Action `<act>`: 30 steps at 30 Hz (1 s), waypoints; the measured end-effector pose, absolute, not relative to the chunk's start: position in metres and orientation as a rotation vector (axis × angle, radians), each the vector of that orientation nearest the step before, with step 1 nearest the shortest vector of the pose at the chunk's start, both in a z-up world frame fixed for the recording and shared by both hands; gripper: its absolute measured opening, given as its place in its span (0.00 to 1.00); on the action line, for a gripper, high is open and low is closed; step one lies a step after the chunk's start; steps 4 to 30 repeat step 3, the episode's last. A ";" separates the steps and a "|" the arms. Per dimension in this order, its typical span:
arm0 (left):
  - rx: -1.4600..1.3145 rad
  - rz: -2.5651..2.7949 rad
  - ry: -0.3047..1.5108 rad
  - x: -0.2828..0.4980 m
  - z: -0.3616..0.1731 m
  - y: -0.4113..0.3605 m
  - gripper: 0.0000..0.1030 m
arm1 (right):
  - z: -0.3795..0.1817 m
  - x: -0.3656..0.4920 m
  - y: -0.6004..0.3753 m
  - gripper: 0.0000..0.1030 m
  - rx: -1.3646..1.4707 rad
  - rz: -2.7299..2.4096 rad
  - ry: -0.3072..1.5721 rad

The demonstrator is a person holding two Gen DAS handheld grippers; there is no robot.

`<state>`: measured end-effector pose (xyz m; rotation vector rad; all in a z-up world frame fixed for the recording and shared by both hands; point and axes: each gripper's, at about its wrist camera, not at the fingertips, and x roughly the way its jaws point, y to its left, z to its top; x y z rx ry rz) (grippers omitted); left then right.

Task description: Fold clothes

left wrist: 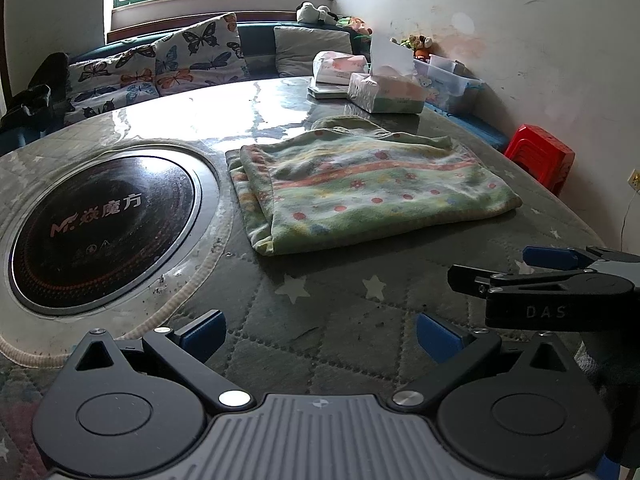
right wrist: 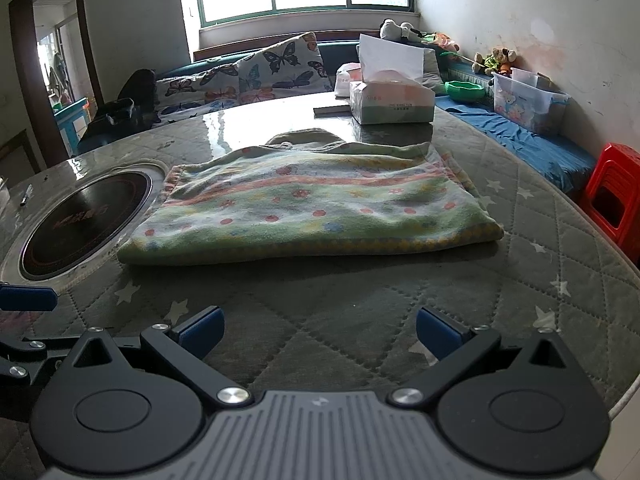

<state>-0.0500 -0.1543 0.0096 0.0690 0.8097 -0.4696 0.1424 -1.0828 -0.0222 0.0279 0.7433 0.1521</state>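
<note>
The left gripper [left wrist: 318, 332] and right gripper [right wrist: 320, 330] hover spread wide over the quilted table cover [right wrist: 360, 312], gripping nothing. At twelve o'clock lies the folded garment [right wrist: 312, 208], green fleece with pink stripes and red dots, seemingly layered double. Beyond, a tissue box [right wrist: 392, 100].
</note>
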 end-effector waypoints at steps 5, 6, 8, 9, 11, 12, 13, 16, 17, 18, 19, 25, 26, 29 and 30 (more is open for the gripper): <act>0.070 -0.469 0.812 -0.050 0.009 -0.154 1.00 | -0.022 0.142 -1.082 1.00 0.025 0.153 0.744; 0.070 -0.469 0.812 -0.050 0.009 -0.154 1.00 | -0.022 0.142 -1.082 1.00 0.025 0.153 0.744; 0.070 -0.469 0.812 -0.050 0.009 -0.154 1.00 | -0.022 0.142 -1.082 1.00 0.025 0.153 0.744; 0.070 -0.469 0.812 -0.050 0.009 -0.154 1.00 | -0.022 0.142 -1.082 1.00 0.025 0.153 0.744; 0.070 -0.469 0.812 -0.050 0.009 -0.154 1.00 | -0.022 0.142 -1.082 1.00 0.025 0.153 0.744; 0.070 -0.469 0.812 -0.050 0.009 -0.154 1.00 | -0.022 0.142 -1.082 1.00 0.025 0.153 0.744; 0.070 -0.469 0.812 -0.050 0.009 -0.154 1.00 | -0.022 0.142 -1.082 1.00 0.025 0.153 0.744; 0.070 -0.469 0.812 -0.050 0.009 -0.154 1.00 | -0.022 0.142 -1.082 1.00 0.025 0.153 0.744; 0.070 -0.469 0.812 -0.050 0.009 -0.154 1.00 | -0.022 0.142 -1.082 1.00 0.025 0.153 0.744; 0.070 -0.469 0.812 -0.050 0.009 -0.154 1.00 | -0.022 0.142 -1.082 1.00 0.025 0.153 0.744; 0.070 -0.469 0.812 -0.050 0.009 -0.154 1.00 | -0.022 0.142 -1.082 1.00 0.025 0.153 0.744; 0.070 -0.469 0.812 -0.050 0.009 -0.154 1.00 | -0.022 0.142 -1.082 1.00 0.025 0.153 0.744; 0.070 -0.469 0.812 -0.050 0.009 -0.154 1.00 | -0.022 0.142 -1.082 1.00 0.025 0.153 0.744; 0.070 -0.469 0.812 -0.050 0.009 -0.154 1.00 | -0.022 0.142 -1.082 1.00 0.025 0.153 0.744; 0.070 -0.469 0.812 -0.050 0.009 -0.154 1.00 | -0.022 0.142 -1.082 1.00 0.025 0.153 0.744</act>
